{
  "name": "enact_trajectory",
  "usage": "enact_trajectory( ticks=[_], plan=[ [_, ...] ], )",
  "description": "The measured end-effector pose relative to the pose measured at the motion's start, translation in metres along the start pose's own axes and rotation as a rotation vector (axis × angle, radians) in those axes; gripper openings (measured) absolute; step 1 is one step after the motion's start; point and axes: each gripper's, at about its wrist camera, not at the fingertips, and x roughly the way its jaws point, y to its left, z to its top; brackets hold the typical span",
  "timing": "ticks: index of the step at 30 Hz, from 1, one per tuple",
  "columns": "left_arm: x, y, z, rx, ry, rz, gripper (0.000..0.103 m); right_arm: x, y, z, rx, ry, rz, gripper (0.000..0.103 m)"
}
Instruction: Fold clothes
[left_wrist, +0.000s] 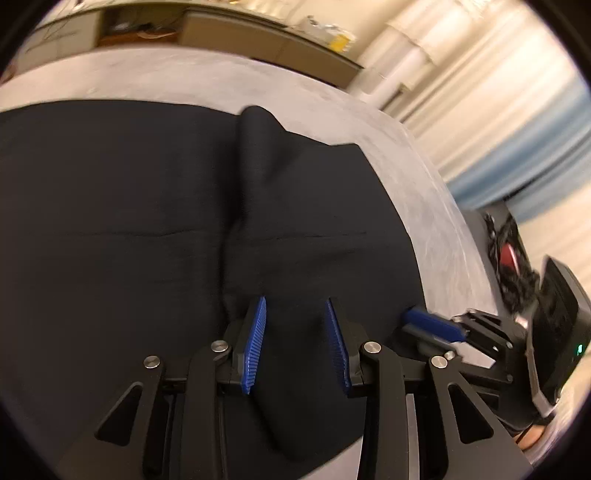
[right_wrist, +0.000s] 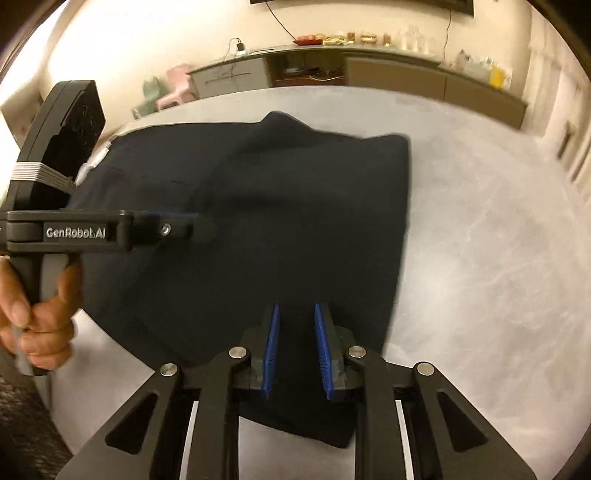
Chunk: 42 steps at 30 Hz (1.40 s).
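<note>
A black garment (left_wrist: 147, 206) lies spread on the grey table (left_wrist: 229, 77), with a raised fold running up its middle. My left gripper (left_wrist: 297, 332) is open over the garment's near edge, and black cloth shows between its blue pads (left_wrist: 256, 339). My right gripper (right_wrist: 297, 350) is open more narrowly over the garment (right_wrist: 280, 206) near its right corner, also with cloth showing between the pads. Whether either touches the cloth I cannot tell. Each gripper appears in the other's view: the right gripper (left_wrist: 432, 326) to the right, the left gripper (right_wrist: 177, 229) in a hand (right_wrist: 40, 321).
Bare grey table (right_wrist: 480, 240) extends right of the garment. A long sideboard (right_wrist: 369, 70) with small items stands against the far wall. Curtains (left_wrist: 498, 122) hang on the right. A dark heap of cables (left_wrist: 509, 258) lies beyond the table's right edge.
</note>
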Motion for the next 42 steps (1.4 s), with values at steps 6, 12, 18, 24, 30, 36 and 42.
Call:
enact_trajectory(
  ticks=[6, 12, 18, 24, 30, 36, 42],
  plan=[
    [-0.071, 0.048, -0.028, -0.094, -0.105, 0.095, 0.041, 0.018, -0.011, 0.005, -0.009, 0.042, -0.06, 0.025],
    [-0.224, 0.169, -0.098, -0.41, -0.407, 0.155, 0.068, 0.021, 0.026, 0.005, -0.057, -0.081, -0.037, 0.045],
    [-0.345, 0.316, -0.194, -0.906, -0.724, 0.069, 0.076, 0.054, 0.187, -0.003, -0.306, -0.081, 0.176, 0.06],
    [-0.331, 0.368, -0.204, -0.997, -0.647, -0.012, 0.076, 0.155, 0.406, 0.015, -0.559, 0.005, 0.366, 0.062],
    [-0.32, 0.397, -0.217, -1.018, -0.624, -0.106, 0.076, 0.264, 0.548, 0.048, -0.629, 0.075, 0.38, 0.062],
    [-0.303, 0.406, -0.212, -0.968, -0.571, -0.173, 0.076, 0.317, 0.587, 0.042, -0.675, 0.014, 0.299, 0.005],
    [-0.284, 0.391, -0.193, -0.874, -0.555, -0.179, 0.076, 0.311, 0.546, 0.067, -0.483, -0.019, 0.4, 0.004]
  ],
)
